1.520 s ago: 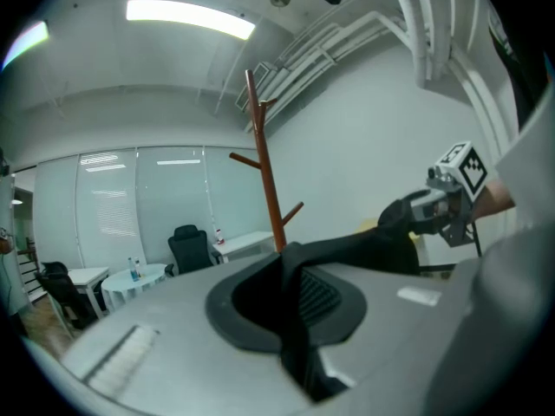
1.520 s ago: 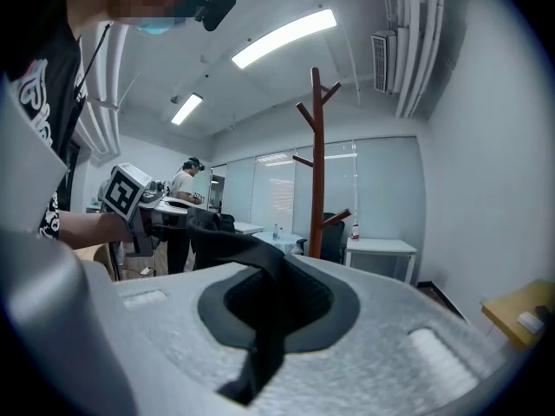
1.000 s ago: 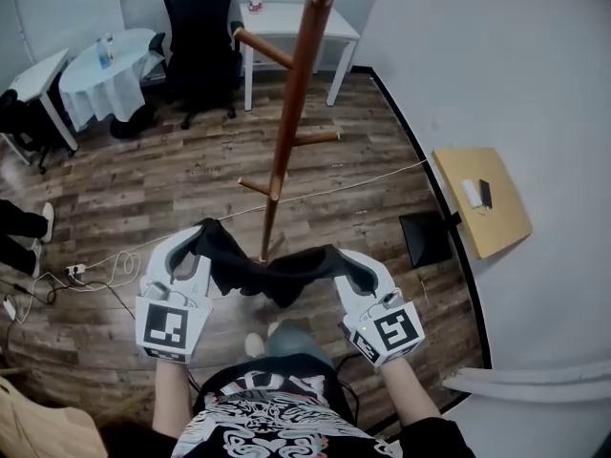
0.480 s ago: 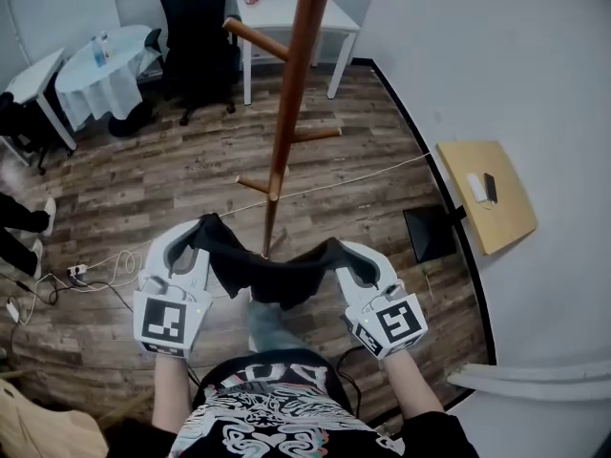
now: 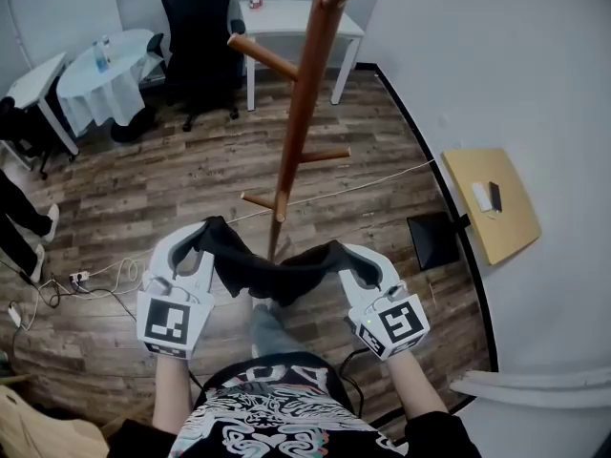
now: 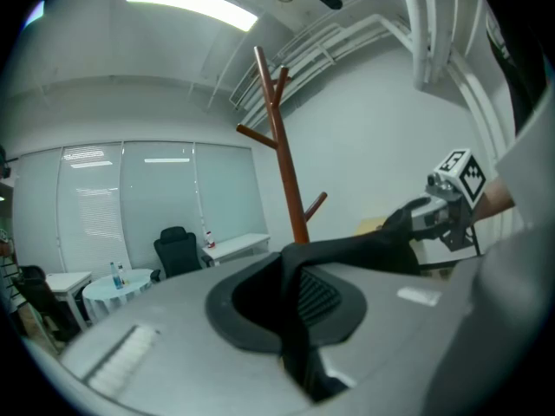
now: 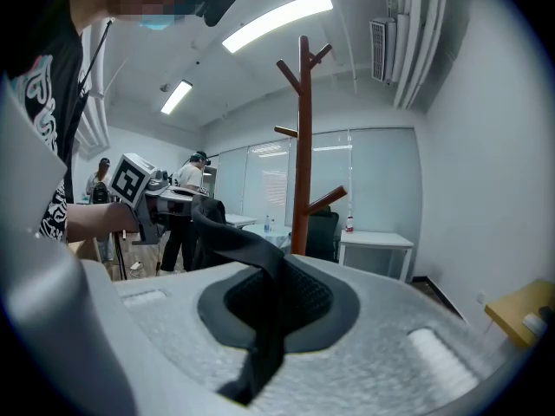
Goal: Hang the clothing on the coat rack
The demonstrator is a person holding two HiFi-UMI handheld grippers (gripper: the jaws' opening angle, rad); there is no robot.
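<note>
So both tongs are clamped on the black garment (image 5: pixel 272 273), left gripper (image 5: pixel 191 252) pinching one end and right gripper (image 5: pixel 351 261) the other. It sags between them right in front of the wooden coat rack (image 5: pixel 301 113), near its lower pegs, above the wood floor (image 5: pixel 172 184).
</note>
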